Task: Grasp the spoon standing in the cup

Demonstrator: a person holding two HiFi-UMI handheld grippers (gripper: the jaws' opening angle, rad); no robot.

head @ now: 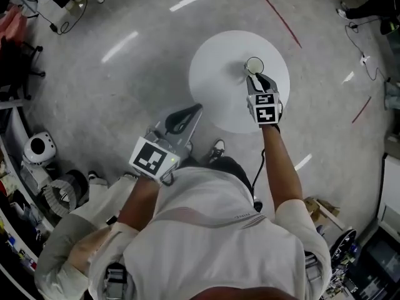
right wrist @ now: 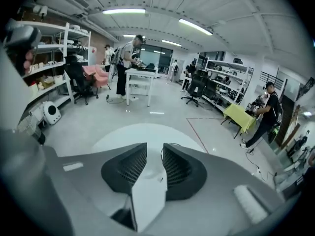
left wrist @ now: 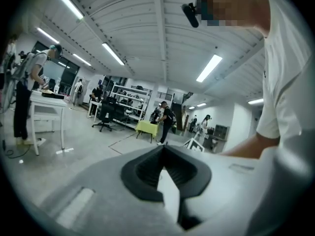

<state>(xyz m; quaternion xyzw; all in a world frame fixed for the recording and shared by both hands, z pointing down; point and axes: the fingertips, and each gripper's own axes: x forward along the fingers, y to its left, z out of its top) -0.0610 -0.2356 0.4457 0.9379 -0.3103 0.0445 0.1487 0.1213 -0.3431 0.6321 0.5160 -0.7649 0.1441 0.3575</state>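
My right gripper (head: 257,76) is over the round white table (head: 215,74), its 2 fingers slightly apart and gripping nothing, tips just beside the 1 cup (head: 254,64) near the far edge. I can't make out the spoon in it. My left gripper (head: 197,109) is off the table's near side, fingers together, empty. A red floor line (head: 275,11) lies beyond.

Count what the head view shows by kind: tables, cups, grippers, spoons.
Round white table: 1
Cup: 1
Grippers: 2, the left gripper and the right gripper
Spoon: too small to make out, not counted
Total: 4
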